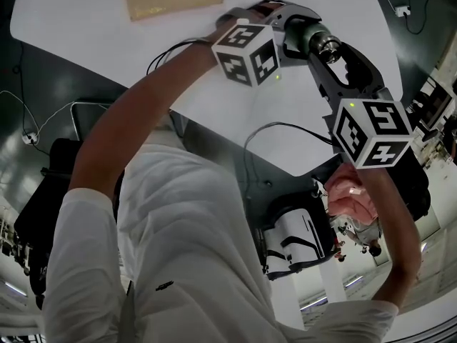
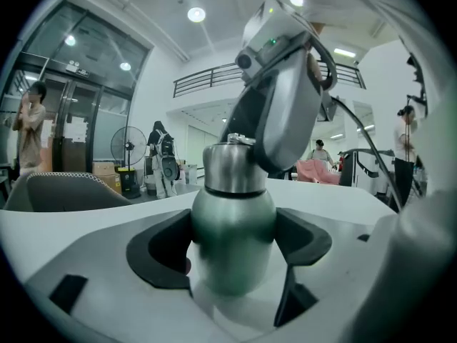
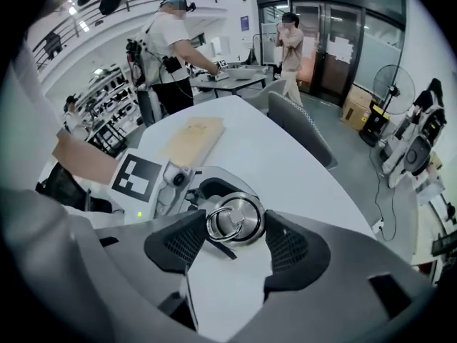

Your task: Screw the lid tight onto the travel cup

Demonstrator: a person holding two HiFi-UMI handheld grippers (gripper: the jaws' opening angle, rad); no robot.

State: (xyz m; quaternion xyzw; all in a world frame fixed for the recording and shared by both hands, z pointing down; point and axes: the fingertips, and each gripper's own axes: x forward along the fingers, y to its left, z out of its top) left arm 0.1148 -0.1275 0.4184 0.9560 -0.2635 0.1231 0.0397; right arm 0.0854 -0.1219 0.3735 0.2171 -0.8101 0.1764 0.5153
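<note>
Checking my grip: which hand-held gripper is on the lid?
The right hand-held gripper: its jaws close on the steel lid, while the left hand-held gripper clamps the green cup body.

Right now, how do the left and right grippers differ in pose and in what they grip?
The left gripper lies near level, clamped on the green cup body; the right gripper points steeply down, jaws on the steel lid from above. Both are shut on their part.
</note>
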